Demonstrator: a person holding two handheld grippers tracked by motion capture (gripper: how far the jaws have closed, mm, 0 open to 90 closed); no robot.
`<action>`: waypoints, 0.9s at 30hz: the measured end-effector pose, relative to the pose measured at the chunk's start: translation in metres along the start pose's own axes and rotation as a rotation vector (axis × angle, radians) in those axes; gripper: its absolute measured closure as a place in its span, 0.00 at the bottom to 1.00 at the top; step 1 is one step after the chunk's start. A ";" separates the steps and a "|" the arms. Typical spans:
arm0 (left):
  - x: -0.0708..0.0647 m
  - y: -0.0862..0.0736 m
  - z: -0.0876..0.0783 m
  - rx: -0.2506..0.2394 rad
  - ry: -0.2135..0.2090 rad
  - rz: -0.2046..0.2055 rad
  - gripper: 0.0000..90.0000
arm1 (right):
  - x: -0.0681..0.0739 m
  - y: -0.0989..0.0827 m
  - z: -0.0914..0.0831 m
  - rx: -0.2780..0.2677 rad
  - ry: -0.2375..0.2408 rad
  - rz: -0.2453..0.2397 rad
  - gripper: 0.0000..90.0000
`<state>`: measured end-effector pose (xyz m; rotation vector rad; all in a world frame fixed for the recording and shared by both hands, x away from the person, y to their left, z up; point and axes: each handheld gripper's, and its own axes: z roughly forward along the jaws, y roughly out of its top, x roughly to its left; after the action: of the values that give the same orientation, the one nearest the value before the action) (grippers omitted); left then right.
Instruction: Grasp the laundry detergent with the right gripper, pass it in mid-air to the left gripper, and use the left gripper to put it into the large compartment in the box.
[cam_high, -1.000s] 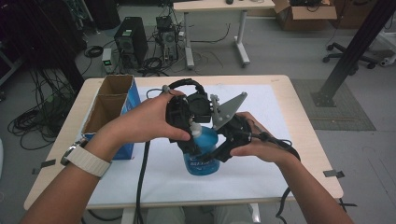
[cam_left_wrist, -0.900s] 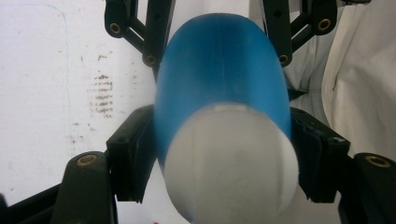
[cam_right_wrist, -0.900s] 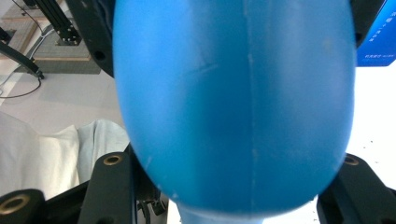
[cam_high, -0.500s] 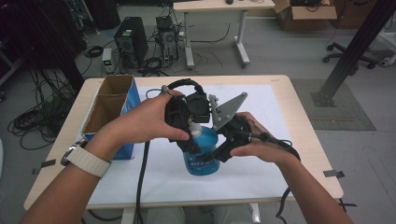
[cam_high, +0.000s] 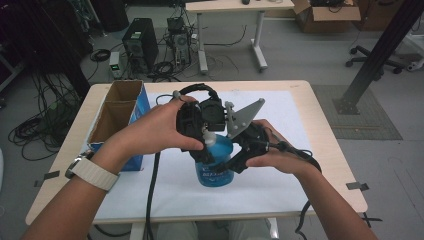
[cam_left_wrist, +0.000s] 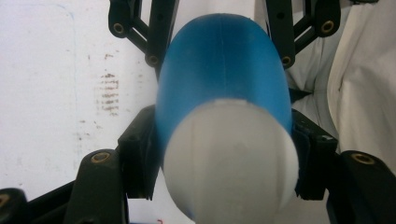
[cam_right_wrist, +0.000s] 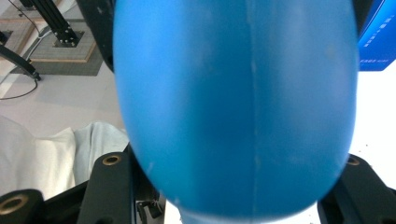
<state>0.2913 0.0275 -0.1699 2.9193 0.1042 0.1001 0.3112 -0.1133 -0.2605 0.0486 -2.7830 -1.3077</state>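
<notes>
Gripping the blue bottle (cam_high: 216, 165) from two sides, both hand-held grippers meet over the middle of the white mat (cam_high: 310, 150). The left gripper (cam_left_wrist: 224, 154) has just been closing, and its black jaws now press on the bottle's white cap (cam_left_wrist: 231, 163), one pad on each flank of it, with the blue body swelling away just beyond. In the high view this left gripper (cam_high: 207, 137) comes down on the top of the bottle, which stands upright on the mat directly beneath it. The right gripper (cam_right_wrist: 233, 186) is clamped on the blue body itself, its jaws drawn in against the rounded sides; in the high view the right gripper (cam_high: 235, 157) sits just right of the bottle and a little lower than the left one, with a grey three-cornered plate (cam_high: 245, 117) rising above it. The two grippers are close beside each other, almost touching. Farther out, to the left of the left gripper, an open cardboard box (cam_high: 117, 112) with blue sides rests near the edge of the wooden table (cam_high: 330, 125). Beyond the table, on the floor, stand a computer tower (cam_high: 137, 45) and a white desk (cam_high: 230, 10).
</notes>
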 end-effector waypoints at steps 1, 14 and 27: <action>0.001 0.001 -0.001 0.005 -0.003 -0.007 0.42 | 0.000 0.000 0.000 -0.005 -0.004 -0.010 0.48; 0.004 0.000 -0.006 0.038 0.017 -0.039 0.42 | -0.006 -0.014 -0.010 -0.019 -0.024 -0.008 0.20; 0.011 -0.008 -0.023 0.066 0.071 -0.144 0.42 | -0.010 -0.037 -0.039 -0.009 -0.156 0.047 0.05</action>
<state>0.2999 0.0411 -0.1487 2.9624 0.3348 0.1803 0.3241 -0.1666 -0.2642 -0.1243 -2.8858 -1.3688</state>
